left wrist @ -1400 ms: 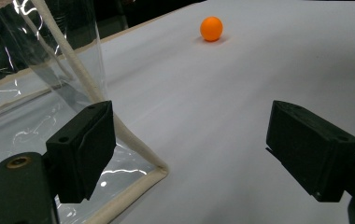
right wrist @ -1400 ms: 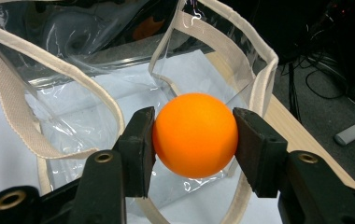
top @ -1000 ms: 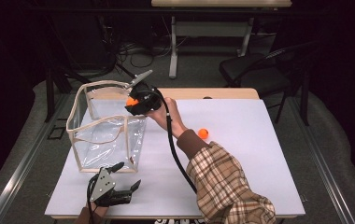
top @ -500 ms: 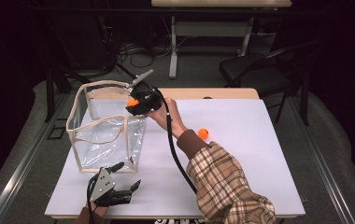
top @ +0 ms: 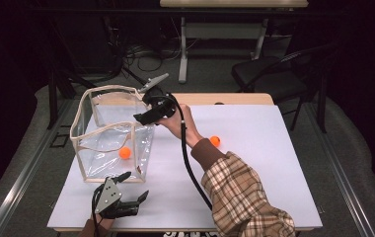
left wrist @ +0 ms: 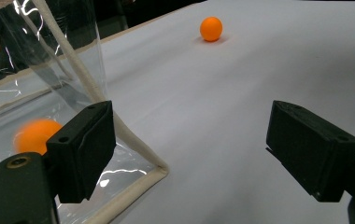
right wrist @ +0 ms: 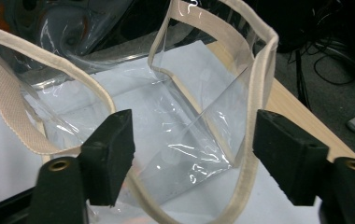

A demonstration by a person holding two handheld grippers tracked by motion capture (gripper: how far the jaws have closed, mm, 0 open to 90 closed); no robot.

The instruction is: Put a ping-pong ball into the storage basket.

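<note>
A clear plastic bag with beige trim stands open on the white table at the left. An orange ball lies inside it, seen blurred in the left gripper view. A second orange ball sits on the table to the bag's right. My right gripper hovers over the bag's right rim; its jaws have just been opening and hold nothing. My left gripper rests open by the bag's near corner.
A black chair and another table's legs stand beyond the far edge, with cables on the floor. The wooden table edge shows behind the white sheet. The right gripper's cable trails across the table's middle.
The right gripper's jaws have opened and the orange ball they held has dropped into the bag. The left gripper has not moved.
</note>
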